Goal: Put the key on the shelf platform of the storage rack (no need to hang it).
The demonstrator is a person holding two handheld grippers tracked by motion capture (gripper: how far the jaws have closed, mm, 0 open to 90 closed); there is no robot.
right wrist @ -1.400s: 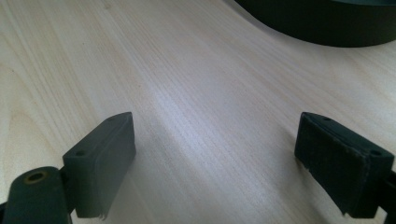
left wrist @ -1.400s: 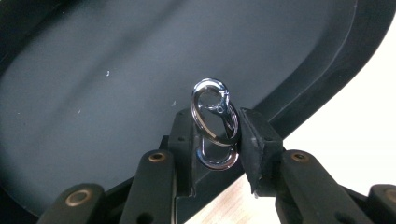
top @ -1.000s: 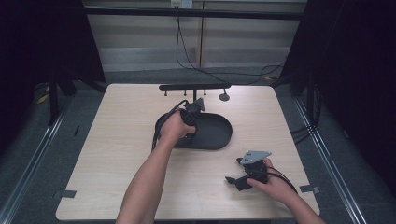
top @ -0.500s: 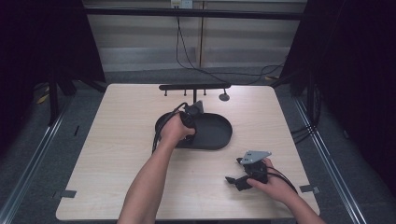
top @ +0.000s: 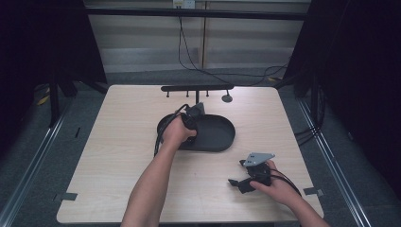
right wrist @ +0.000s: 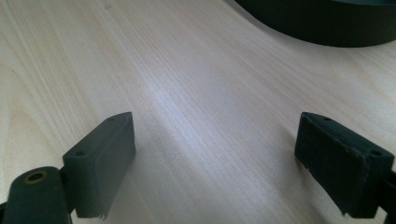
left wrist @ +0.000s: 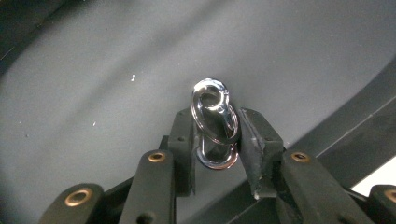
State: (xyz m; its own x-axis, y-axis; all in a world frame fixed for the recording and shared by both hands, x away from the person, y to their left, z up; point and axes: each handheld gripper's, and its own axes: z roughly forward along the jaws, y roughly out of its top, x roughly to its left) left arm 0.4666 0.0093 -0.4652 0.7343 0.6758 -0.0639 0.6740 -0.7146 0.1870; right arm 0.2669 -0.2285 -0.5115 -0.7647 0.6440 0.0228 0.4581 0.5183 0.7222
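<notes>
Surface: pale wooden table [top: 118, 156] filling the frame's middle.
Right gripper [top: 246, 176]: lying lower right on the table, jaws gaping wide apart.
Left gripper [top: 191, 116]: pinching a small silver metal clasp [left wrist: 214, 122] at frame centre, over the black oval plastic tray [top: 217, 135].

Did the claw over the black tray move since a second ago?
No. The left claw stays at the same spot over the black tray, just below the hook rack, holding the metal clip.

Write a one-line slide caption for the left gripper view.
Left gripper closed on a shiny metal clasp, held just above the dark tray.
</notes>
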